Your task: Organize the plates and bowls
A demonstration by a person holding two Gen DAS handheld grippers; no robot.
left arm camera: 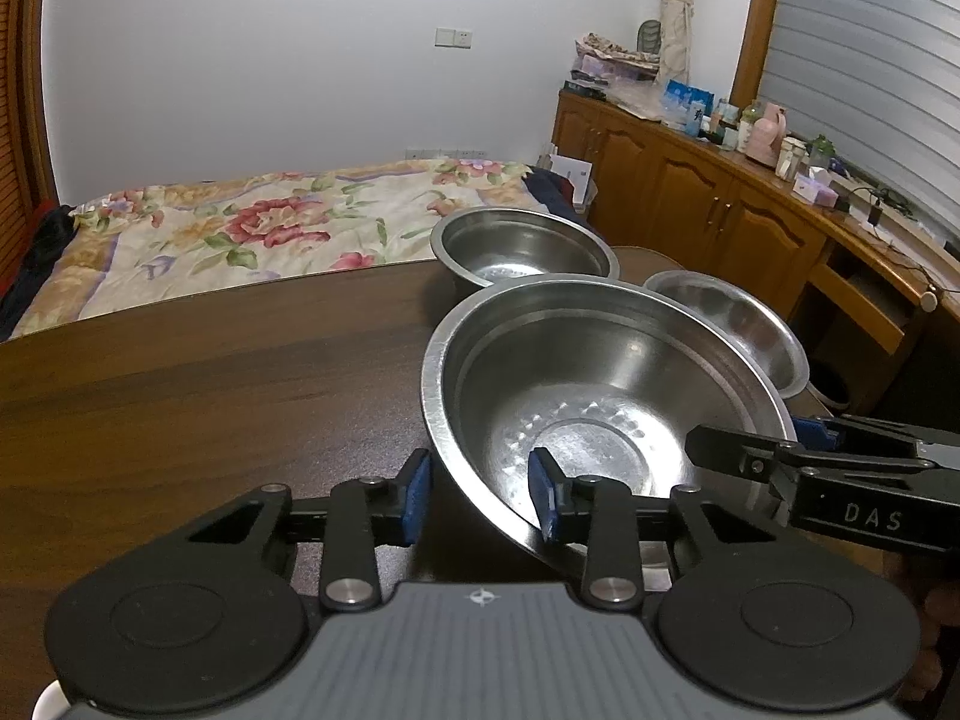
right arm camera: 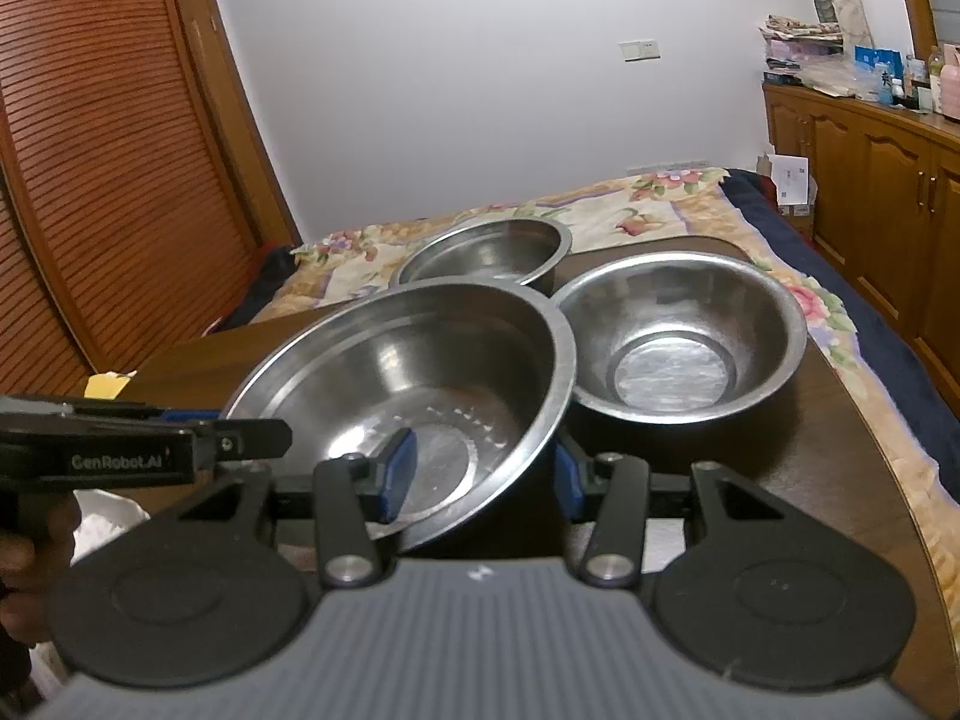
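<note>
3 steel bowls [right arm camera: 420, 372], shiny, largest tilted

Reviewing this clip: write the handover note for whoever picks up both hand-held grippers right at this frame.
Left hand-held gripper: open, its fingers straddle the near-left rim of the large steel bowl, not clamped.
Right hand-held gripper: open, straddling the same bowl's near-right rim.
The large bowl looks tilted; whether it is lifted is unclear.
The medium bowl sits on the wooden table right of it; the rims look close or touching.
The deep bowl stands behind both.
Done: nothing nested yet.
Left: probably stack the three bowls, smaller inside larger.
</note>
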